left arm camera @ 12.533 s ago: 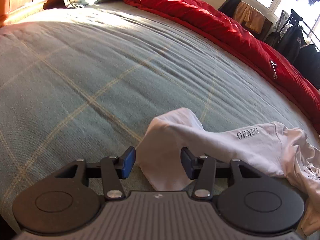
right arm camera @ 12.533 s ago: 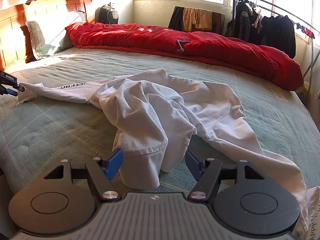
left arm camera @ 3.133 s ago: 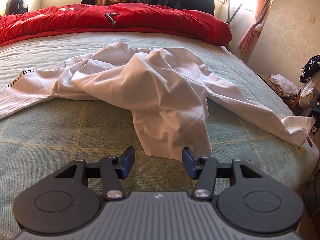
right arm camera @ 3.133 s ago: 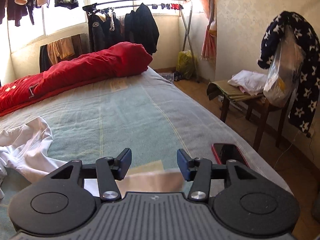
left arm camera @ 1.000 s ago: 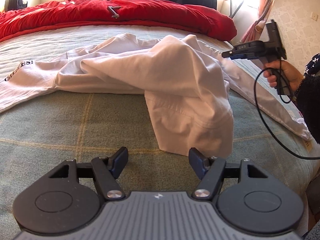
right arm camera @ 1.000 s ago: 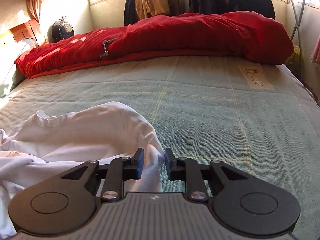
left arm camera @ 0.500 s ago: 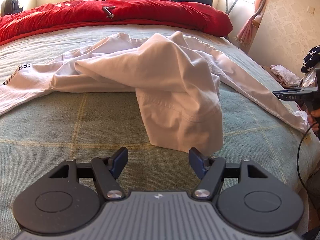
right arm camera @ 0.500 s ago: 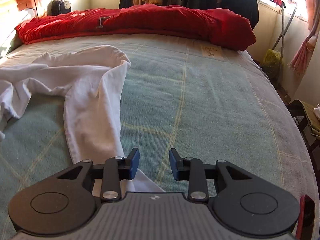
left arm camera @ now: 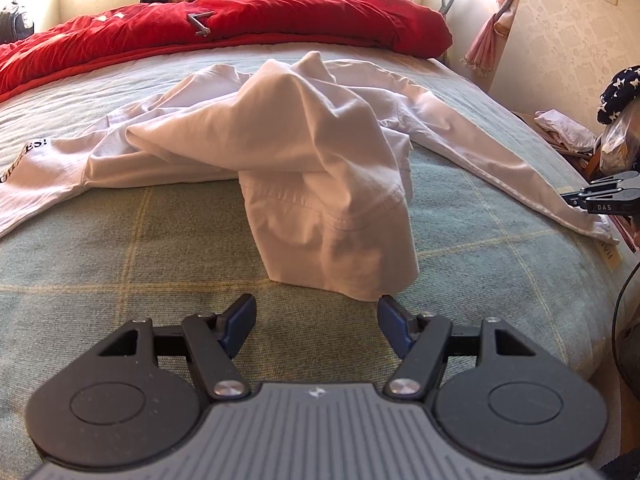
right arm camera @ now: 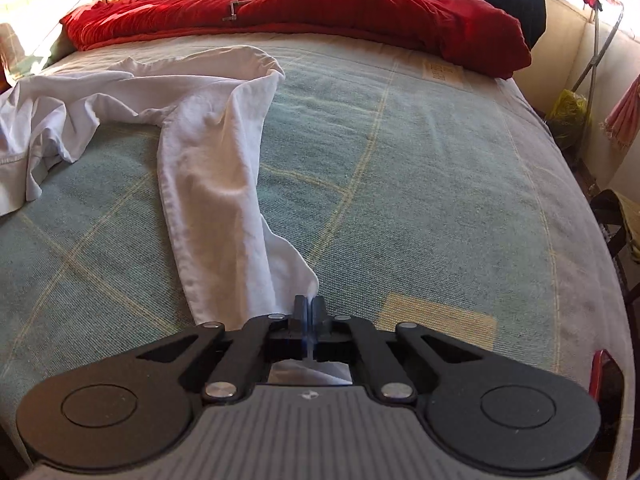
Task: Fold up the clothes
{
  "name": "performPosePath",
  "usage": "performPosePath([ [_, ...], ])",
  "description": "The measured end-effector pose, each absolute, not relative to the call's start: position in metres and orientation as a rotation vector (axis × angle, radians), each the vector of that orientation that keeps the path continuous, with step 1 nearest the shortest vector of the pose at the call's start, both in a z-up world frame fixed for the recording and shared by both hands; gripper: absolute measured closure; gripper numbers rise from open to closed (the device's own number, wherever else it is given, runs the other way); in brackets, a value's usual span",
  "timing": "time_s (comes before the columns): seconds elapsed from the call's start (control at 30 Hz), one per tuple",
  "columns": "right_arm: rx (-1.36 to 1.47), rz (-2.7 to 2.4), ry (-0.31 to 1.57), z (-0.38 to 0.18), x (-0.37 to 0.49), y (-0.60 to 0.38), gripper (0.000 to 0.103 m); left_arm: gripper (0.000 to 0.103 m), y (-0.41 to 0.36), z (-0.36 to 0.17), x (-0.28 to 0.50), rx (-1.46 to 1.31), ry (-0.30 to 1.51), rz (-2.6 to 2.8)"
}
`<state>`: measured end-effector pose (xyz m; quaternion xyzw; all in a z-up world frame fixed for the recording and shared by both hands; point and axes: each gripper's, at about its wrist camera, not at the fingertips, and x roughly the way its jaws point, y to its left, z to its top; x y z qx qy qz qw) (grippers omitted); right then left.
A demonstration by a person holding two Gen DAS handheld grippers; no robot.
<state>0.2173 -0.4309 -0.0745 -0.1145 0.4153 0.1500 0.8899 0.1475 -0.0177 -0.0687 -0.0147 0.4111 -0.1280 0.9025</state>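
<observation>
The white long-sleeved shirt (left arm camera: pixel 320 148) lies crumpled in the middle of the left-wrist frame on the green checked bedspread (left arm camera: pixel 120 248), its body heaped into a peak, 1 sleeve running to the left edge and the other to the right edge. We judge it light, thin and limp: it will sag and drag, not hold a shape, so cuffs, hem and shoulder seams look like the best places to pinch.

In the right-wrist view the right gripper (right arm camera: pixel 309 312) at lower centre is closed tight on the end of that right-hand sleeve (right arm camera: pixel 212 184), with a scrap of cloth showing behind the jaws. The left gripper (left arm camera: pixel 316 316), at the bottom of its frame, stands wide apart and empty, just short of the hanging hem (left arm camera: pixel 340 272).

The collar and front are buried under the heap, so we cannot tell which face is up (nor whether it is inside out). The printed lettering (left arm camera: pixel 28 156) on the left sleeve is cut off. The red quilt (left arm camera: pixel 224 24) fills the upper part of the frame.
</observation>
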Motion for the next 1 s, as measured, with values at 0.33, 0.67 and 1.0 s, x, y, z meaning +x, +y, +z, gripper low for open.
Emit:
performPosePath([
  [0.33,-0.252,0.0,0.77,-0.046,0.247,-0.473,0.101,0.035,-0.02,-0.062,0.145,-0.022,0.834,-0.264],
  [0.67,-0.186,-0.106,0.82,-0.062,0.264,-0.489,0.091,0.035,-0.015,-0.062,0.145,-0.03,0.837,-0.261],
  [1.0,-0.01,0.136,0.675,-0.017,0.294,-0.467,0.07,0.035,-0.022,-0.063,0.15,-0.032,0.831,-0.291],
])
